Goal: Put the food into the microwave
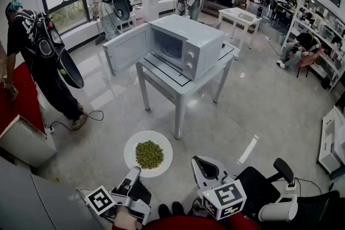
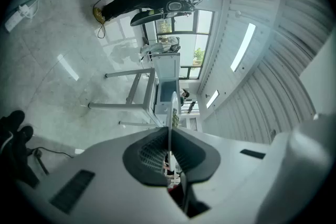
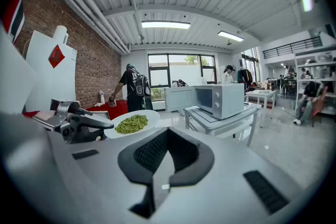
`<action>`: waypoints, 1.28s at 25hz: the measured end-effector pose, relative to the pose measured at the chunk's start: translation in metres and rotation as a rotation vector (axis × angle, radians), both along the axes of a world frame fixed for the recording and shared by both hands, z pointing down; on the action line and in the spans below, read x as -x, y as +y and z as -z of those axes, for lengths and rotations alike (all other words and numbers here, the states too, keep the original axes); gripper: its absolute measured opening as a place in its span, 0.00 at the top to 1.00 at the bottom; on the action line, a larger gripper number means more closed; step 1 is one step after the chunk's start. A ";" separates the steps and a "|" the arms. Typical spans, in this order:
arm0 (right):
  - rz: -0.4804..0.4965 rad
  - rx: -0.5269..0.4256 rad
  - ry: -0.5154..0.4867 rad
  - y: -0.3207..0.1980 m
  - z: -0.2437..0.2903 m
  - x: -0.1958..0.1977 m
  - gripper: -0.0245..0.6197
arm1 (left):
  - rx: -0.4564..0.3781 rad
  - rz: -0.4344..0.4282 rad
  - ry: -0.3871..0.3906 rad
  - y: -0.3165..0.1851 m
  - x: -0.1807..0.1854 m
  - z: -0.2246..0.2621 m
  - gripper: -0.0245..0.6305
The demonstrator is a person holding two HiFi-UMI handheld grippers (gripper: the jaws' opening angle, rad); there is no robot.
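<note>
The plate (image 1: 132,144) of green food (image 1: 149,154) is held level, rim clamped in the left gripper (image 1: 132,174); the right gripper (image 1: 201,166) is closed, empty; the open microwave (image 1: 190,40) is set ahead on a table (image 1: 178,84)

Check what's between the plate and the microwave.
Head view: only bare floor and the table's front edge lie between the plate and the microwave.

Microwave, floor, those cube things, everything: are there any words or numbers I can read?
No words or numbers can be read anywhere.
Microwave: any print by its knobs is too small to read.
Marker cubes: black-and-white square patterns, not letters.
Red diamond on the white panel: only a shape, no writing.
</note>
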State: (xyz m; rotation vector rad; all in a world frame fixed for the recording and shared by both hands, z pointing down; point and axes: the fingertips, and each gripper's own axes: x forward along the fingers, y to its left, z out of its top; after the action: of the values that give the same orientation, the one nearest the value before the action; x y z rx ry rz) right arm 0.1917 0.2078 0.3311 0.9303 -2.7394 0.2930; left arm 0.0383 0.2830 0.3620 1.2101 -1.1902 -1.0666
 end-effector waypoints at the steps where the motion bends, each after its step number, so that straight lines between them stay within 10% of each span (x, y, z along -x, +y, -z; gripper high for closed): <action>1: 0.001 0.002 0.000 0.000 0.000 0.000 0.94 | 0.001 0.000 0.001 0.000 0.000 0.000 0.93; 32: -0.002 -0.067 -0.025 -0.047 0.012 -0.026 0.94 | -0.043 0.025 -0.077 -0.049 -0.007 0.022 0.93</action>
State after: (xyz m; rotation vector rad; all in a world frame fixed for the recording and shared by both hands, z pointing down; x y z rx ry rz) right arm 0.2179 0.1608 0.3190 0.9526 -2.7870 0.2153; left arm 0.0455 0.2337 0.3404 1.2826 -1.2497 -1.0778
